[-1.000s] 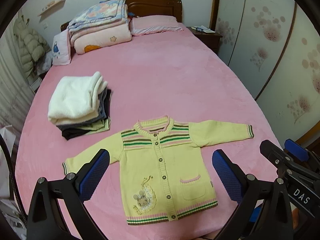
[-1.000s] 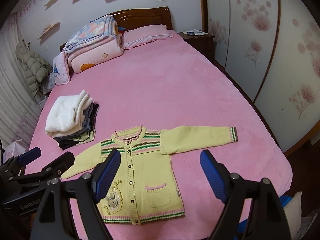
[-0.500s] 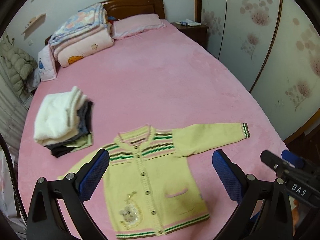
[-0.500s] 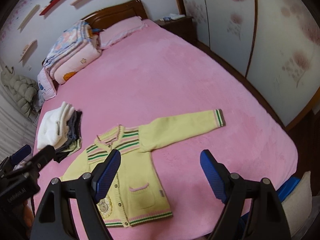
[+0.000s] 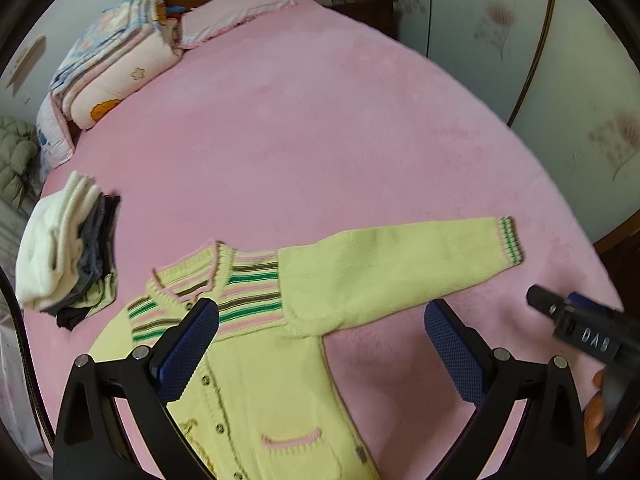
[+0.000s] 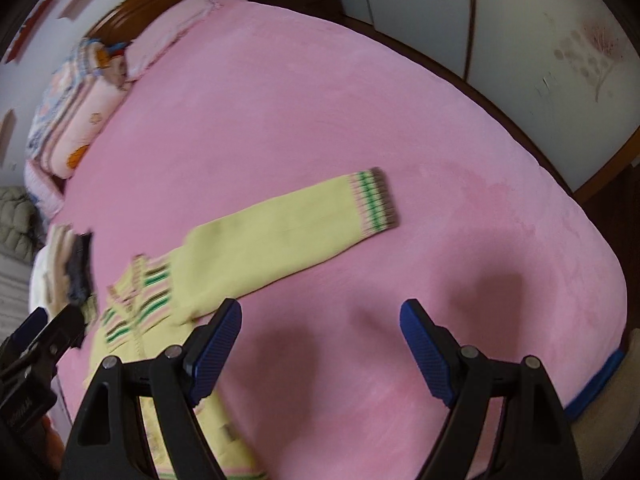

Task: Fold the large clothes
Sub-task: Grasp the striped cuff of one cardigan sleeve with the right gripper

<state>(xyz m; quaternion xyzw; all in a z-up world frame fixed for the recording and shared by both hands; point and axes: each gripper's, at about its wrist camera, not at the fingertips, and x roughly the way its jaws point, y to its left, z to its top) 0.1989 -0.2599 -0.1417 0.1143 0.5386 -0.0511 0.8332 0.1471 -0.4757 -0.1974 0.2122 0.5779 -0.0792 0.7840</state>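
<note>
We have both grippers poised above the yellow knit cardigan [image 5: 256, 360], spread flat and buttoned at 6 o'clock on the pink bed [image 5: 320, 140]. Left gripper [image 5: 320, 340]: jaws wide apart, nothing between the pads. Right gripper [image 6: 320, 344]: likewise wide, empty. We judge folding not begun; next, pinch the outstretched sleeve [image 6: 288, 232] at 1 o'clock. Legible: "DAS" on the right tool.

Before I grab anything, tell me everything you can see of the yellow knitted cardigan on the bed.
The yellow knitted cardigan lies flat, front up and buttoned, on the pink bedspread. Green, brown and pink stripes cross its chest; its round collar is pink-edged, and a pink-trimmed pocket sits low on the front. One sleeve stretches out straight, ending in a striped cuff. Nothing grips it.
</note>
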